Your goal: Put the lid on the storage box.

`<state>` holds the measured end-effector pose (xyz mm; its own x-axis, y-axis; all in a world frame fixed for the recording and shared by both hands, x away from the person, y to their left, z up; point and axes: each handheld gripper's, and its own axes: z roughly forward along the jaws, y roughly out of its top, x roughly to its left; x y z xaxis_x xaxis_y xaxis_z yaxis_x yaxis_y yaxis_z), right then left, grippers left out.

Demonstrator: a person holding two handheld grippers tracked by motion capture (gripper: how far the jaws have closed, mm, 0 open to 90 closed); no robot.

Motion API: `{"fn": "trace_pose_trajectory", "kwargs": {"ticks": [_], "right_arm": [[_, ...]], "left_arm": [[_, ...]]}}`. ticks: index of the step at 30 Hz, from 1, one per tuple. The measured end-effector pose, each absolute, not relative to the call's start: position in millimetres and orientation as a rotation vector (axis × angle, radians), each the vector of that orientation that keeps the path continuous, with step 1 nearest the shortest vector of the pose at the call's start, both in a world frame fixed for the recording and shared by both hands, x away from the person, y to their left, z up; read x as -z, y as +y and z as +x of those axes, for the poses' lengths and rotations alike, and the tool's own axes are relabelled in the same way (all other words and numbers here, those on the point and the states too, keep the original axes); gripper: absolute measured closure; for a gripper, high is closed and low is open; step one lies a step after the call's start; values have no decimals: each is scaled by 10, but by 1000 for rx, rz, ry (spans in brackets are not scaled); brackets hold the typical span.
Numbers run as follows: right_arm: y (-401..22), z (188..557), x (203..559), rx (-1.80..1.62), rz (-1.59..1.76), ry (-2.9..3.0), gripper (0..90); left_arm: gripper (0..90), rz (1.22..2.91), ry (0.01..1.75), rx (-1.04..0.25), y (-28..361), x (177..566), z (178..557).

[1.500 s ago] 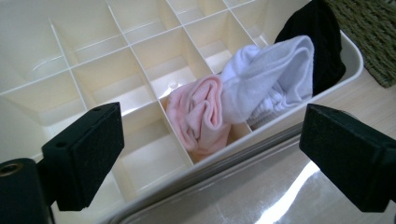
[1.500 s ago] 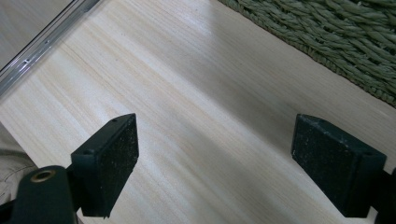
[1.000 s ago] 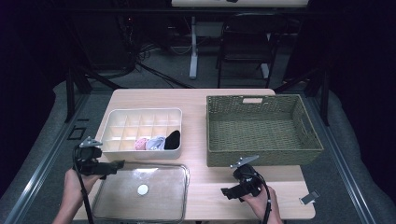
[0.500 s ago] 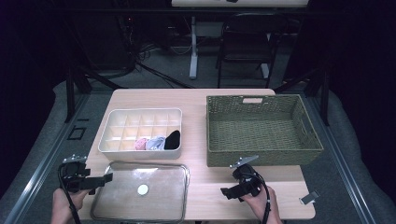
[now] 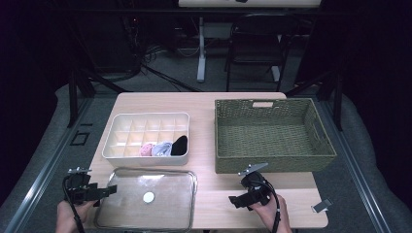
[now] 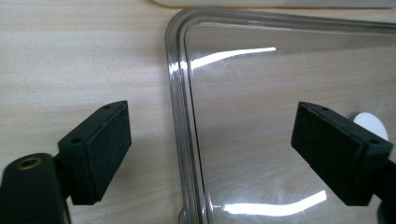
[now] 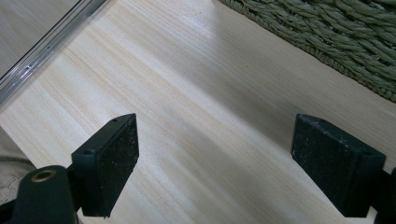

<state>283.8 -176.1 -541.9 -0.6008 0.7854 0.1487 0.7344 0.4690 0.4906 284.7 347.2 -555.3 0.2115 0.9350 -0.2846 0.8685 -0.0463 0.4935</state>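
Since the earlier picture, the left claw [image 5: 111, 190] has come down toward the lower left of the high view, and its jaws have just been closing a little. Now it sits at the left edge of the clear lid [image 5: 165, 182]. In the left claw's own view, that edge of the clear lid [image 6: 184, 121] runs up between the two black jaws, which stand wide apart with neither pad touching it. So this claw is open and holds nothing yet.

The right claw [image 5: 238, 200] has kept its place low and right of the middle. Its jaws are open too, over bare table [image 7: 201, 107], close to the green basket [image 7: 336, 37].

The job now looks like picking up the lid by its rim. To do it well, I think the claw should slide in so one pad goes under the rim and one on top, then squeeze slowly. Clear plastic is slippery, so the grip should be firm. The lid lies flat, so getting under it may be tricky.

Farther up sits the white box [image 5: 127, 127] with little squares, some socks [image 5: 164, 148] in its front row. The lid likely belongs on it.
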Motion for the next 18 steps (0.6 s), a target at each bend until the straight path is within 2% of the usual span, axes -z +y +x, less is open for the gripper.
{"fn": "trace_pose_trajectory", "kwargs": {"ticks": [13, 18], "right_arm": [[-1748, 2801, 5410, -831, 1394, 2607, 154], [-1748, 2794, 5412, -875, 1418, 2608, 163]], "left_arm": [[340, 1907, 1693, -93, 3463, 5615, 2858], [366, 1957, 1669, -82, 3433, 5602, 2855]]}}
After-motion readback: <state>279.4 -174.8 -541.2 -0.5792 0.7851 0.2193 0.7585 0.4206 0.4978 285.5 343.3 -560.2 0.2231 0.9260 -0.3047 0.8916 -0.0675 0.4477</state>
